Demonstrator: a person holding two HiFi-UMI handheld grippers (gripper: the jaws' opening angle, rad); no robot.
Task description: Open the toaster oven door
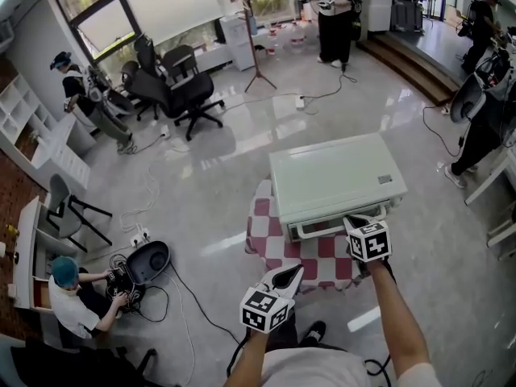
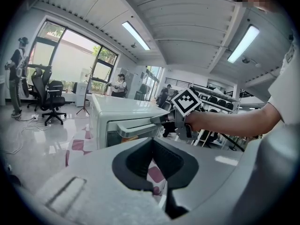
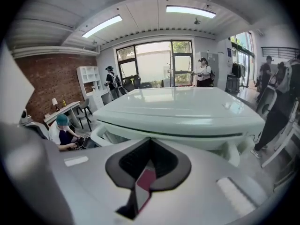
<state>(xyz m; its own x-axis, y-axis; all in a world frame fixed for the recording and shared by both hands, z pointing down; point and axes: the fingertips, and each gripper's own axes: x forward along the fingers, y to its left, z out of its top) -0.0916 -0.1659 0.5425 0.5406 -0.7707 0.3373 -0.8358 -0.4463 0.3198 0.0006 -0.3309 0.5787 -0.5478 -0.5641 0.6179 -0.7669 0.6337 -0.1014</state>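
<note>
sitting pressed together: left gripper [image 1: 292,274], right gripper [image 2: 157,120]; left gripper view shows right's tips at door handle [image 2: 133,128].

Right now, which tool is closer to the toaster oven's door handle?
Right. The right tool is at the right end of the door handle of the toaster oven. The left tool is back near the person, over the checkered cloth, apart from the handle.
</note>
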